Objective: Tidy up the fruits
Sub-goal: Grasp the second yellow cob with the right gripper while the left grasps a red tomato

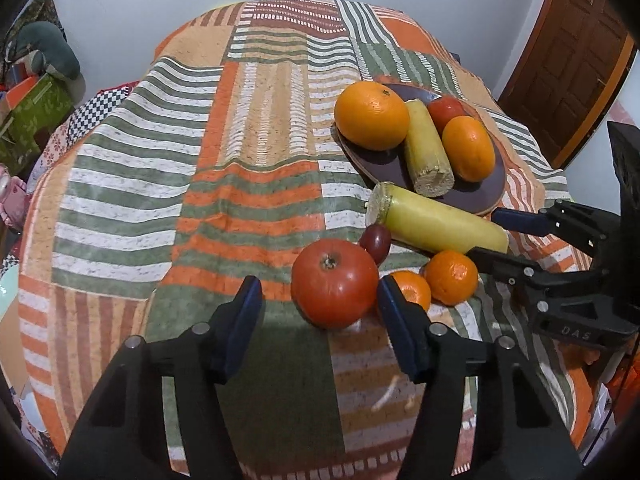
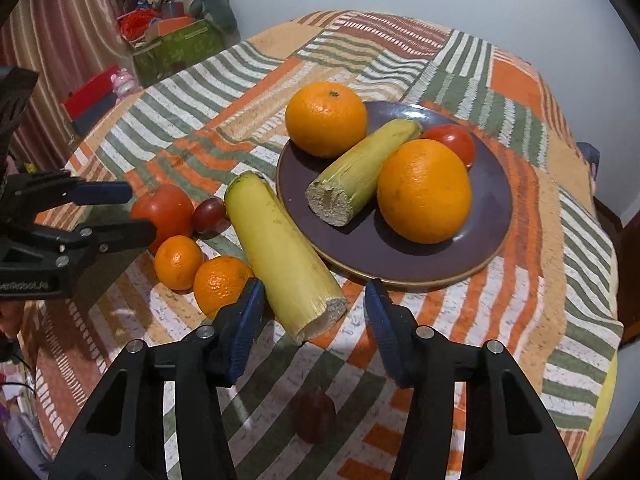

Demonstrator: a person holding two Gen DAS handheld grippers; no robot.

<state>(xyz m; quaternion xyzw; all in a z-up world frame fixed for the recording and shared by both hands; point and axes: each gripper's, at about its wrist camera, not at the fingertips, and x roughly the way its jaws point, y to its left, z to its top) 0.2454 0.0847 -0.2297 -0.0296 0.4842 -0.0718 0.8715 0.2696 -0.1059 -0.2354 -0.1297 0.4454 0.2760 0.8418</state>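
Observation:
A dark plate (image 2: 360,252) (image 1: 384,162) holds two oranges (image 2: 424,190) (image 2: 326,118), a yellow stalk piece (image 2: 360,170) and a small tomato (image 2: 452,142). On the cloth beside it lie a longer yellow stalk (image 2: 280,252) (image 1: 436,224), a big tomato (image 1: 334,282) (image 2: 164,210), a dark grape (image 1: 376,242) (image 2: 209,214) and two mandarins (image 2: 178,262) (image 2: 222,284). My left gripper (image 1: 320,312) is open, just short of the big tomato. My right gripper (image 2: 314,312) is open with the near end of the long stalk between its tips.
A striped patchwork cloth (image 1: 240,184) covers the round table. A dark red fruit (image 2: 316,414) lies below the right gripper. A green box and clutter (image 2: 176,44) stand past the table's far left. A wooden door (image 1: 568,52) is at the right.

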